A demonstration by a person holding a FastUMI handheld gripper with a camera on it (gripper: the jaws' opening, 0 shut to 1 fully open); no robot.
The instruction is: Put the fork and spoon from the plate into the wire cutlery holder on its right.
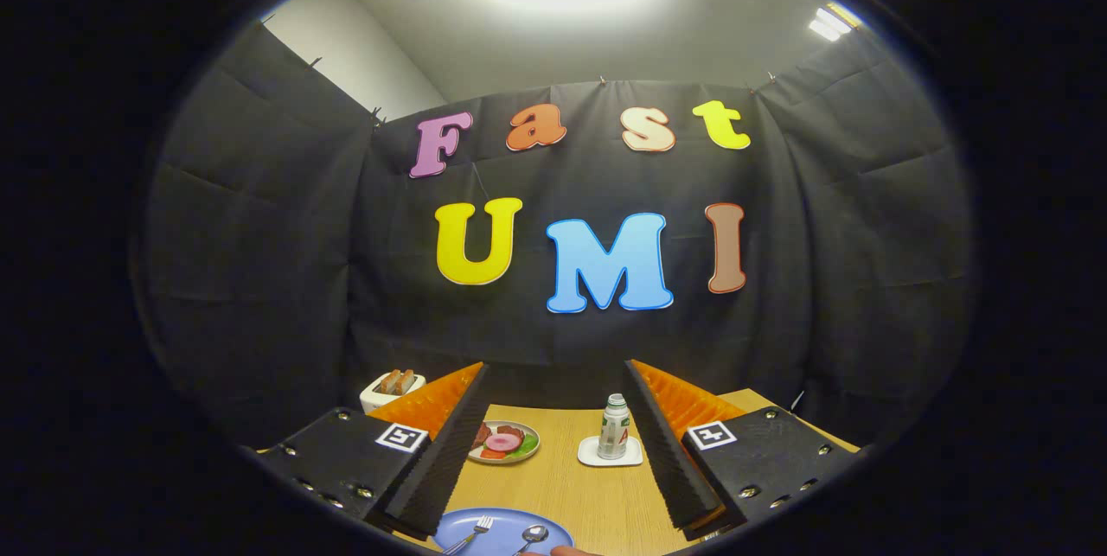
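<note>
A blue plate (502, 532) lies on the wooden table close below me, between my fingers and nearer the left one. On it rest a silver fork (471, 533) to the left and a silver spoon (532, 535) to the right. My gripper (556, 383) is open, held high above the table with nothing between its fingers. The plate's near part is cut off from view.
Beyond the plate, a small dish of food (504, 441) sits by the left finger. A small bottle (613, 427) stands on a white coaster (610, 451) by the right finger. A white toaster with bread (391, 388) is at the back left. Black cloth walls the booth.
</note>
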